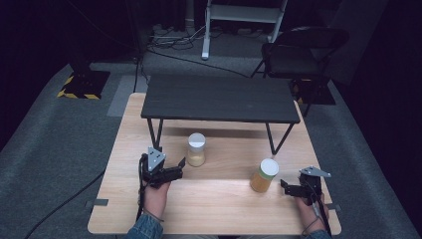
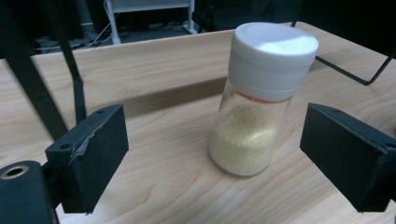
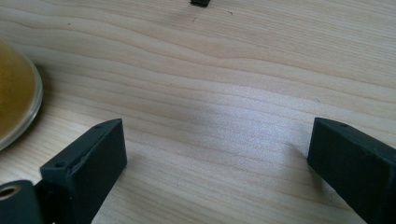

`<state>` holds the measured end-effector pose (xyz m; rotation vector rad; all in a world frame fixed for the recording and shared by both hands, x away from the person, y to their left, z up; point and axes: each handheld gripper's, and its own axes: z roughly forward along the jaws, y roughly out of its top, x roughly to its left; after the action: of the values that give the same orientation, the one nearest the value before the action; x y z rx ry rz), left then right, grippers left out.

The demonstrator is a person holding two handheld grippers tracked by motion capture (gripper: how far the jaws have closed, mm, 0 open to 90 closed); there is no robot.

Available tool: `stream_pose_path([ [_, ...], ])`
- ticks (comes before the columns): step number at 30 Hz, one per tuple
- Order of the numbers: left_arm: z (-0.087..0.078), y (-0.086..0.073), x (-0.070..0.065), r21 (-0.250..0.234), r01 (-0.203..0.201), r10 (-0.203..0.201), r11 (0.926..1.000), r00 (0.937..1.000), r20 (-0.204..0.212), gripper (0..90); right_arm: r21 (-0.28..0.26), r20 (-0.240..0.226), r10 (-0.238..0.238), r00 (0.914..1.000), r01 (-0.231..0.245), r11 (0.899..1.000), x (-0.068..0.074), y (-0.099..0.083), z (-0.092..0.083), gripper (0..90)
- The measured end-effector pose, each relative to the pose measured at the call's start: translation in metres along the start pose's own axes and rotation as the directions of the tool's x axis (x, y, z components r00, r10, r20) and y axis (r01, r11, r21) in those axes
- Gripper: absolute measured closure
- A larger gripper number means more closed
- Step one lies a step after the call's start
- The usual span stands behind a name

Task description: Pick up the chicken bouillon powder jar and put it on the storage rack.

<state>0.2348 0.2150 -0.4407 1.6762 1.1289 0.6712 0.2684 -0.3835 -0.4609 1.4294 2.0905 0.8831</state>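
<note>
Two jars stand on the wooden table (image 1: 214, 209), each with a white lid. One is a clear glass shaker jar (image 1: 196, 150), filled to about half its height with pale yellow granules, with a thin red line just under its cap; it stands just in front of the small black shelf (image 1: 219, 98) that sits on thin metal legs at the table's far half. The other is an amber jar (image 1: 263, 175) of darker, honey-coloured contents, standing nearer the front edge and to the right, well apart from the first. No label or writing can be read on either jar.

There are two grippers, one in each hand. The left gripper (image 1: 180, 165) lies roughly level above the table, held from the near side by the left hand (image 1: 155, 195) in a denim sleeve, and points toward the shaker jar. Its jaws stand wide apart; in the left gripper view the shaker jar (image 2: 258, 100) stands upright ahead of them, closer to the right jaw, with neither pad touching it.

The right gripper (image 1: 284, 187) is held low near the table's right front corner, pointing left toward the amber jar and just beside it without touching. Its jaws are spread wide with only bare tabletop between them; the right gripper view catches the amber jar's (image 3: 16, 93) rounded base at the left edge, outside the jaws.
</note>
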Motion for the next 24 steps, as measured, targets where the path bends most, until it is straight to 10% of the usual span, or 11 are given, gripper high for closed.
stream_pose_path([
  [24, 0.047, 0.016, -0.014, -0.02, 0.002, -0.001, 0.9998, 0.9989, 0.048, 8.0, 0.0, 0.0, 0.0, 1.0, 0.0, 1.0, 0.0, 0.0, 0.0, 4.3],
])
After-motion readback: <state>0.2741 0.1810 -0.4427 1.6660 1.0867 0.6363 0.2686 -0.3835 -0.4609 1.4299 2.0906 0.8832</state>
